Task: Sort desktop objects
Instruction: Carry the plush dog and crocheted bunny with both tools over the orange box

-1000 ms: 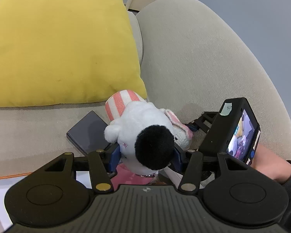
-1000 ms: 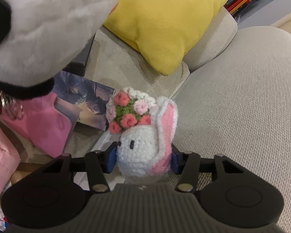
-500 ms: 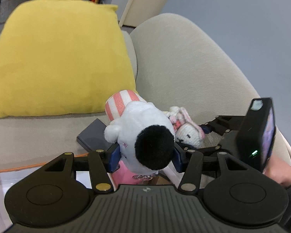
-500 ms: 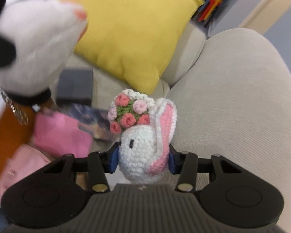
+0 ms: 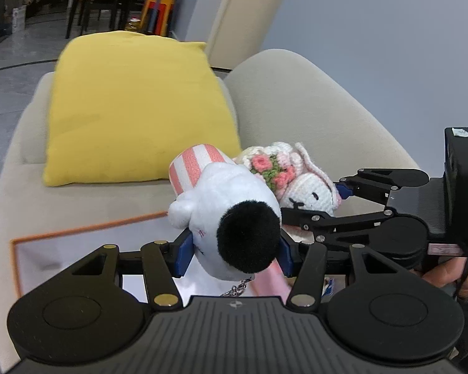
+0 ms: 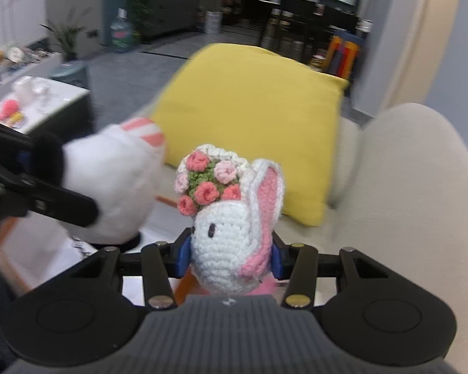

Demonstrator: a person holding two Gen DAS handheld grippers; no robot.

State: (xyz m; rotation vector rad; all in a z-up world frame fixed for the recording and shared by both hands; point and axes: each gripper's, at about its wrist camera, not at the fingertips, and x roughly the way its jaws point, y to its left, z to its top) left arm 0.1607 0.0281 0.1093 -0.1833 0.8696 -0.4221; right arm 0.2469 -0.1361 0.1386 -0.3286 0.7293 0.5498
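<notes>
My left gripper [image 5: 234,249] is shut on a white plush dog [image 5: 231,205] with a black ear and a pink-striped hat, held up in the air; it also shows blurred in the right wrist view [image 6: 115,187]. My right gripper [image 6: 231,255] is shut on a crocheted white bunny [image 6: 227,224] with a flower crown and pink ears. In the left wrist view the bunny [image 5: 302,184] sits just right of the dog, held by the right gripper [image 5: 330,193].
A yellow cushion [image 5: 134,109] leans on the beige sofa [image 5: 296,106]. An orange-edged white tray [image 5: 62,249] lies below the grippers, with a pink item [image 5: 271,283] under the dog. A low table with clutter [image 6: 31,99] stands far left.
Both grippers have risen and tilted up with their toys, so the room behind the sofa now shows. The dark card and the picture below have dropped out of view.
</notes>
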